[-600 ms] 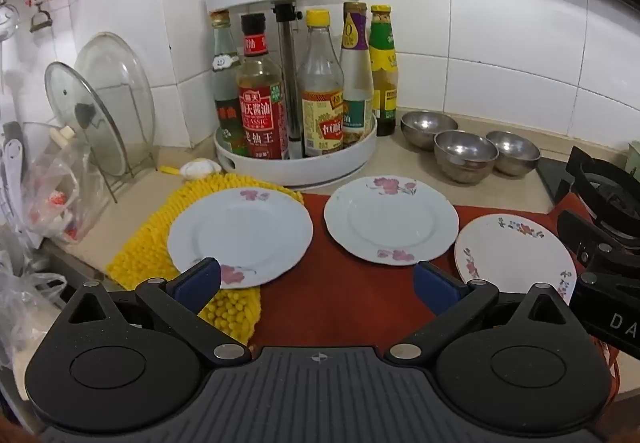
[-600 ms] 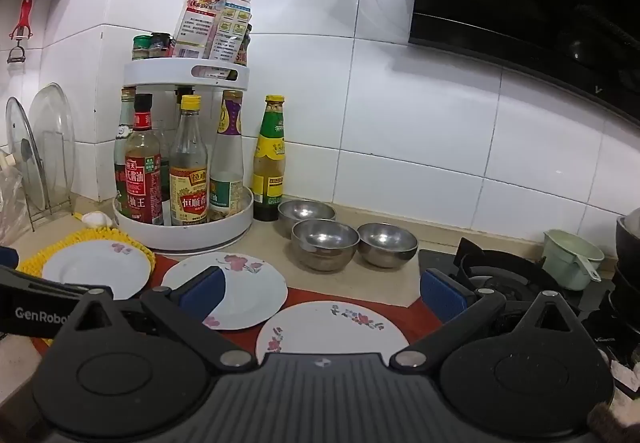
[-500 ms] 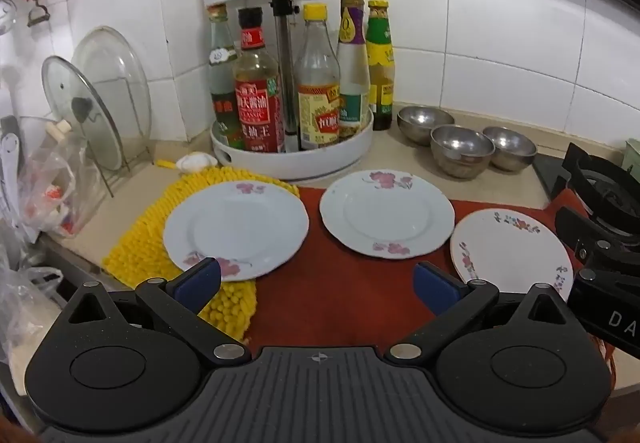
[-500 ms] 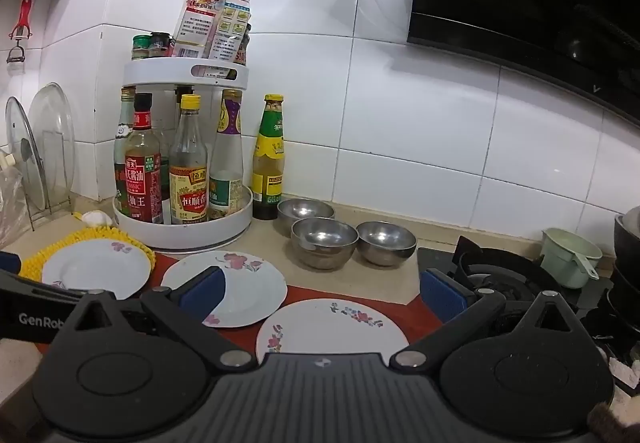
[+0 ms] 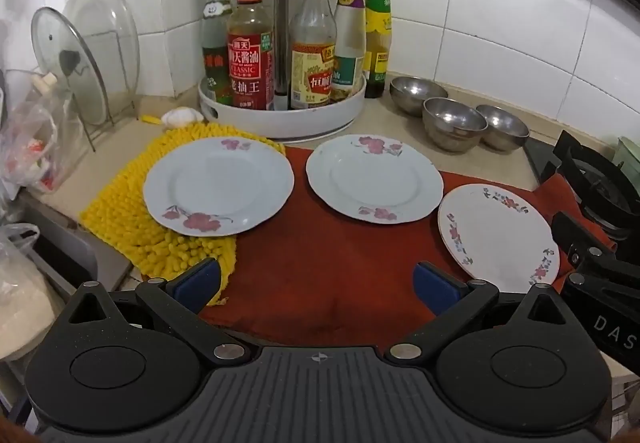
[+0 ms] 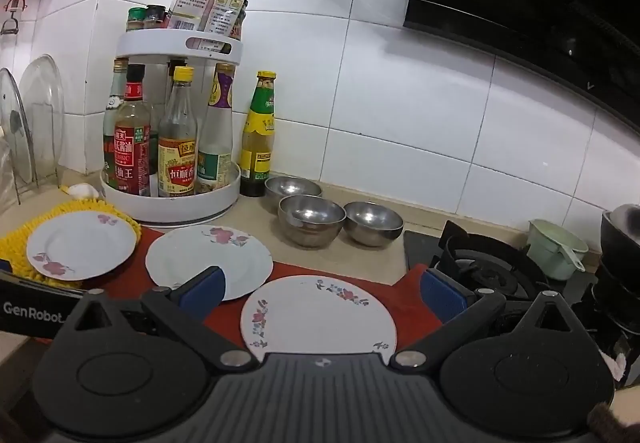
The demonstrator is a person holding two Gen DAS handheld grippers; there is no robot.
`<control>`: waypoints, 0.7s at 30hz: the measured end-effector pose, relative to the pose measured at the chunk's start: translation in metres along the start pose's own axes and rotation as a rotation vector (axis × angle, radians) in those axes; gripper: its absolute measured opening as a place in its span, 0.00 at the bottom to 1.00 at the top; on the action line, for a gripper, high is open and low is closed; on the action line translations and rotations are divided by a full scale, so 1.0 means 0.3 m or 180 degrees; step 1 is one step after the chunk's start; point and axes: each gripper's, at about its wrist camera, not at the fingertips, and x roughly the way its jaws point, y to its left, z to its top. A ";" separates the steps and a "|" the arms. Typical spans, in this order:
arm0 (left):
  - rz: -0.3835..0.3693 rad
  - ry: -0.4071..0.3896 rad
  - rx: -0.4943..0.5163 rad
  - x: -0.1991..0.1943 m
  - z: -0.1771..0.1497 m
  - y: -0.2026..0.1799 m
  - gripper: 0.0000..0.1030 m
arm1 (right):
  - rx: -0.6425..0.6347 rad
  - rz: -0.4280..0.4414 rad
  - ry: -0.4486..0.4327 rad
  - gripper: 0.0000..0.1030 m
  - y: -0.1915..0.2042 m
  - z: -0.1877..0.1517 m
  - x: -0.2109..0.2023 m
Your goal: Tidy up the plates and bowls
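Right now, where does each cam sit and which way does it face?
Left wrist: on the left tool, low over the red mat, facing the wall; own open fingers show.
Right wrist: on the right tool, further right, facing the steel bowls and stove; own open fingers show.
Shared: three plates, bowls, bottle rack.

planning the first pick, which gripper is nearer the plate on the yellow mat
Left. The left gripper hangs open just in front of the plate on the yellow mat; the right gripper sits over the far-right plate.

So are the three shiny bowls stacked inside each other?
No, the three metal bowls sit side by side on the counter, each one empty.
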 end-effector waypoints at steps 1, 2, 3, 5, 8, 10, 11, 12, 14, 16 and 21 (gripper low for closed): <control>0.0012 0.0008 -0.0009 0.003 0.003 0.001 1.00 | -0.0008 -0.0013 -0.0001 0.97 -0.002 0.001 0.005; 0.0021 0.0005 -0.0020 0.003 -0.002 0.003 1.00 | -0.0011 -0.0019 0.0006 0.97 -0.004 0.001 0.011; 0.0030 0.0004 -0.0037 0.003 -0.001 0.006 1.00 | -0.0013 -0.0016 0.0020 0.97 -0.004 0.002 0.017; 0.0052 0.0008 -0.0081 0.009 -0.001 0.010 1.00 | 0.0001 0.0013 0.0057 0.97 -0.004 0.002 0.028; 0.0035 0.0069 -0.0082 0.022 -0.005 0.009 1.00 | 0.0009 0.0007 0.0079 0.97 -0.002 0.002 0.034; 0.0026 0.0097 -0.0071 0.029 -0.014 0.006 1.00 | 0.0006 0.0008 0.0078 0.97 -0.002 0.001 0.032; 0.0021 0.0113 -0.0074 0.033 -0.020 0.002 1.00 | 0.0010 0.0024 0.0089 0.97 -0.003 -0.001 0.031; 0.0007 0.0133 -0.0074 0.036 -0.024 0.002 1.00 | 0.0011 0.0035 0.0110 0.97 -0.004 -0.002 0.033; -0.0005 0.0187 -0.0074 0.044 -0.034 -0.003 1.00 | 0.0014 0.0027 0.0144 0.97 -0.001 -0.009 0.033; 0.0004 0.0234 -0.0084 0.052 -0.044 -0.003 1.00 | 0.0027 0.0022 0.0186 0.97 -0.004 -0.016 0.034; 0.0010 0.0285 -0.0097 0.051 -0.058 -0.005 1.00 | 0.0067 0.0003 0.0264 0.97 -0.015 -0.034 0.034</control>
